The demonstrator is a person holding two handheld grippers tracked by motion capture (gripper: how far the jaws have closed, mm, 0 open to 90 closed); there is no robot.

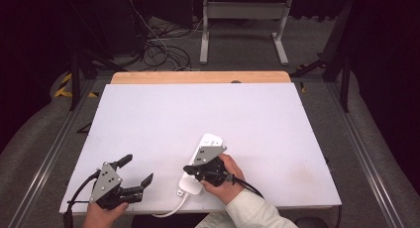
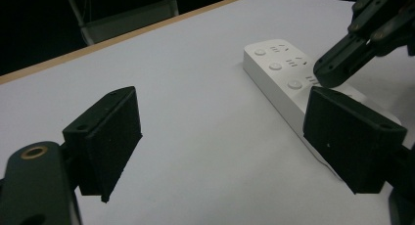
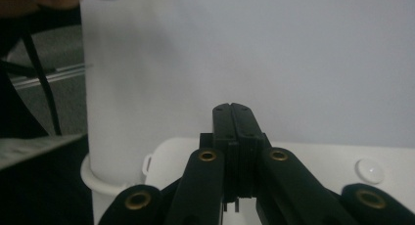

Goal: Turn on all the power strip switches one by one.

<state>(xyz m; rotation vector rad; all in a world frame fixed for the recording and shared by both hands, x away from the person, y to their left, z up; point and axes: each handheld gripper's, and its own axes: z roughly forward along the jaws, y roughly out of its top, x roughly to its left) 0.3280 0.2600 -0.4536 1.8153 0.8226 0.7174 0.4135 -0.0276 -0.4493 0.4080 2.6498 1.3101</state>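
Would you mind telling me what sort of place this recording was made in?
Probably a lab or recording workspace: a white-topped table with a power strip on it, tangled cables on a carpeted floor, and dark surroundings.

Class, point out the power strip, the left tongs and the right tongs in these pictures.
power strip (image 2: 281, 63): left gripper view, on its white top face among the sockets.
left tongs (image 1: 137, 172): high view, midway between the open tips.
right tongs (image 3: 238, 118): right gripper view, where the shut tips meet.

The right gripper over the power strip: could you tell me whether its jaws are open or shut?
Shut. In its own view the right gripper has both black jaws pressed flat together, nothing between them, above the white power strip.
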